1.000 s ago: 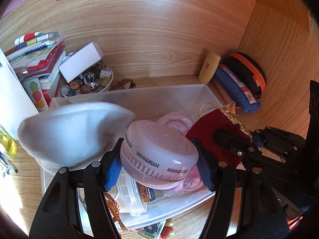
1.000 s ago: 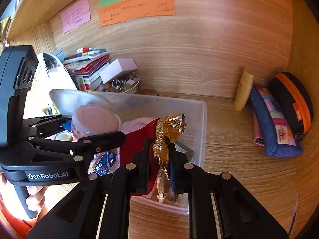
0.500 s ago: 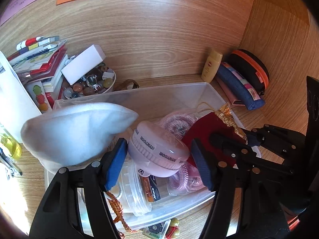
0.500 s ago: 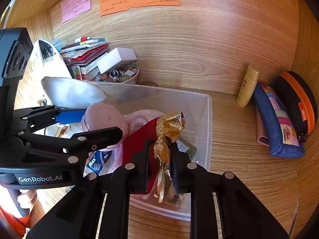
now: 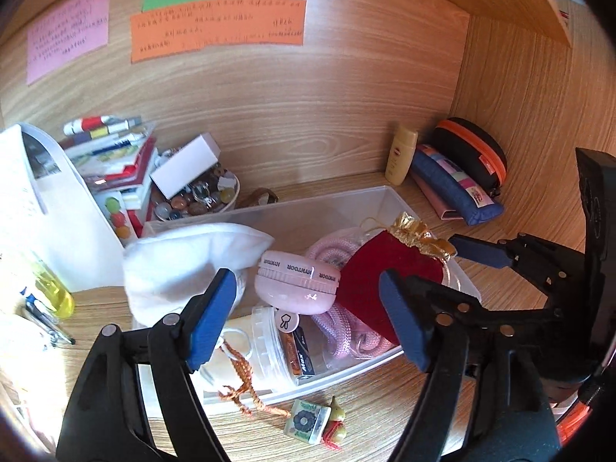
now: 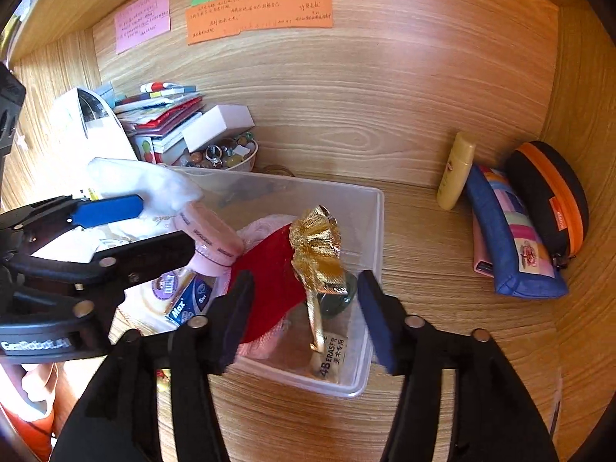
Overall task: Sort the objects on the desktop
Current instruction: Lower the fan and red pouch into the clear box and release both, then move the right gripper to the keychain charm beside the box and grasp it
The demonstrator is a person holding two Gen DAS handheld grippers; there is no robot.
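Note:
A clear plastic bin [image 5: 338,202] [image 6: 375,231] sits on the wooden desk. In it lie a pink round HYNTOOR case [image 5: 296,283] [image 6: 210,238], a red velvet pouch with a gold top [image 5: 389,269] [image 6: 277,273], pink cord [image 5: 338,327], a white cloth [image 5: 184,258] and small items. My left gripper [image 5: 308,315] is open just above and before the pink case. My right gripper [image 6: 304,315] is open around the pouch's gold top [image 6: 317,250], not touching it.
A bowl of beads with a white box [image 5: 192,188], stacked books [image 5: 111,154] and a white bag [image 5: 46,208] stand at the left. A yellow bottle [image 5: 400,154], blue pencil case [image 5: 454,184] and black-orange case [image 5: 469,150] lie at the right. A charm [image 5: 312,419] lies before the bin.
My left gripper opened and let the pink case drop into the bin. My right gripper opened and let go of the red pouch. Both pulled back and up a little.

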